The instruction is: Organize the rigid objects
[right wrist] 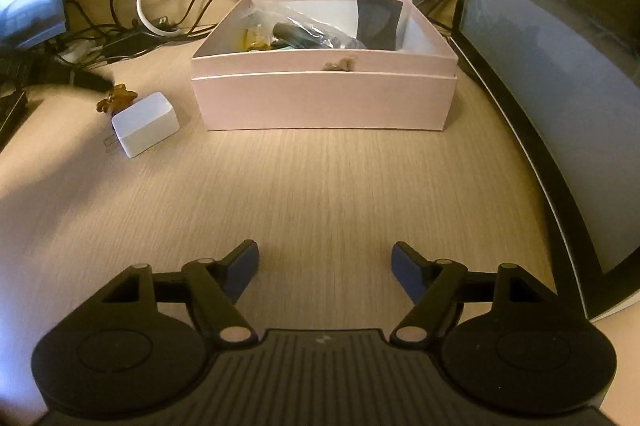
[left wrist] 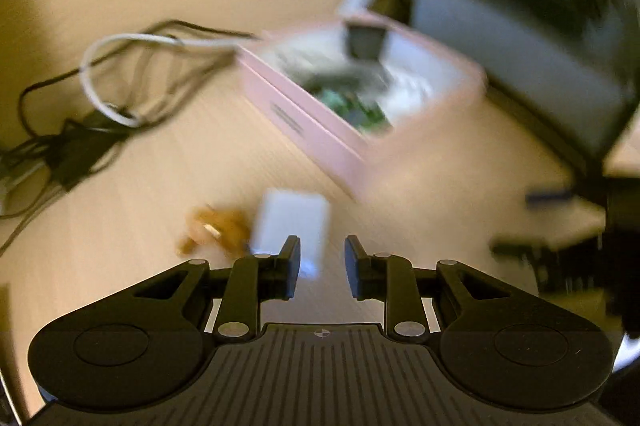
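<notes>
A white rectangular plastic plug adapter [right wrist: 145, 123] lies flat on the desk [right wrist: 320, 193], touching a small brown figurine [right wrist: 115, 98], just beside the open pink cardboard box [right wrist: 324, 99] holding assorted items.

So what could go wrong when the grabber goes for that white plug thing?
The left gripper is open just above the white charger, and its view is blurred, so it may close off-centre and knock the charger away. A small brown charm lies right against the charger and could get pinched too. The pink box already looks crowded, so a dropped charger might land on the things inside it.
</notes>
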A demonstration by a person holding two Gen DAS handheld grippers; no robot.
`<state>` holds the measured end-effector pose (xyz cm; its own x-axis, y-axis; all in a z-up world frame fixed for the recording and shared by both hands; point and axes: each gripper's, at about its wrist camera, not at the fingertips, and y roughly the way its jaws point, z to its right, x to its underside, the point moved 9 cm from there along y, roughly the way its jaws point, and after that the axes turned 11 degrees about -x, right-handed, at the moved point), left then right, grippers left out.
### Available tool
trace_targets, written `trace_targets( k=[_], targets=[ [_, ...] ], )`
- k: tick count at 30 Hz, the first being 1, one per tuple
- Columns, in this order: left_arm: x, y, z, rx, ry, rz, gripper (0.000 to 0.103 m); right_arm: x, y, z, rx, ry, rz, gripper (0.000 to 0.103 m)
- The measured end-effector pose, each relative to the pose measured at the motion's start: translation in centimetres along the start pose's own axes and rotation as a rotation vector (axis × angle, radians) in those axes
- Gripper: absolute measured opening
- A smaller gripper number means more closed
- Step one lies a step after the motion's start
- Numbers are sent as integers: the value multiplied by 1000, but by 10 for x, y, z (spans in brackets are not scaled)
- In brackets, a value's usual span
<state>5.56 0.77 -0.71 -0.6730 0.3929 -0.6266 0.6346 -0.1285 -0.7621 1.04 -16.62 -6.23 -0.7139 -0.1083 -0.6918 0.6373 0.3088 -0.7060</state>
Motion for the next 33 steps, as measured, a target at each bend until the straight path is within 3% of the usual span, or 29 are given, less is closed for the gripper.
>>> trace_targets(
  k=[4,9,14,21,30,33],
  targets=[
    [20,2,27,-25,104,-44,27,4,-3,1,-7,-12,21,77],
    [29,14,40,2,107,-117,27,10,-10,8,-2,-8,46,83],
    [30,18,50,42,99,-156,27,17,-13,13,10,-1,78,96],
    [26,22,69,63,138,-163,28,20,-12,11,-5,-17,91,103],
    [23,20,81,95,145,-126,29,20,-13,11,-9,-22,91,103],
    [21,22,80,76,152,-121,34,20,-12,11,-10,-23,91,103]
  ],
)
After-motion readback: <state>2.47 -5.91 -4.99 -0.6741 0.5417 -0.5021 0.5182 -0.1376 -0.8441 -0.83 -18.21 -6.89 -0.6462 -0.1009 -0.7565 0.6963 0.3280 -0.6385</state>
